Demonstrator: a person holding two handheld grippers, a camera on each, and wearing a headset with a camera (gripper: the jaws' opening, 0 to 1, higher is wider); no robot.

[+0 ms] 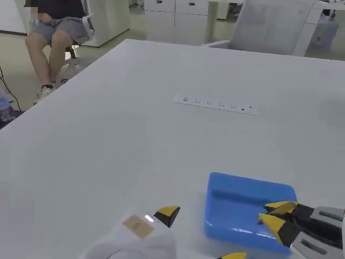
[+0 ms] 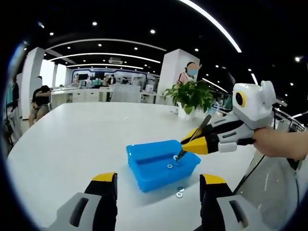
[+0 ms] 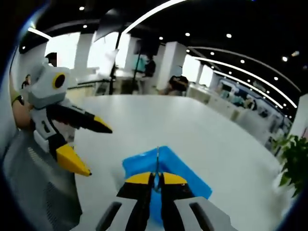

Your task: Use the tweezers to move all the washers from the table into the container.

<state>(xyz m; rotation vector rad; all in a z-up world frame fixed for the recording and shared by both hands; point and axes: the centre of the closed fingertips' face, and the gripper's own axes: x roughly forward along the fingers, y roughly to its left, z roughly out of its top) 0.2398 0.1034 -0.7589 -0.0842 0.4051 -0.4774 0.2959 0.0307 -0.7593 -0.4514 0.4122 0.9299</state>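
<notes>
The right tool (image 3: pixel 156 177) is clamped shut on the tweezers (image 3: pixel 157 161). In the left gripper view their tips reach down inside the blue container (image 2: pixel 144 175), just beside a washer (image 2: pixel 170 166) lying on its floor. I judge this to be the drop-off step, with a washer delivered or about to be let go; whether the tips hold anything is too small to tell.

The left tool (image 2: pixel 159 175) hangs with its jaws spread wide and nothing between them, near the container's left side. The container sits on the white tabletop (image 1: pixel 135 140) at the near right, well apart from a power strip (image 1: pixel 218 104) farther off.

About 2 more washers (image 2: pixel 179 194) lie on the tabletop just outside the container wall, on the side facing the left tool, so the task is not finished. The next move probably calls for lifting the tweezers clear of the wall, then bringing the tips low over 1 of those flat rings and pinching its edge cleanly.
</notes>
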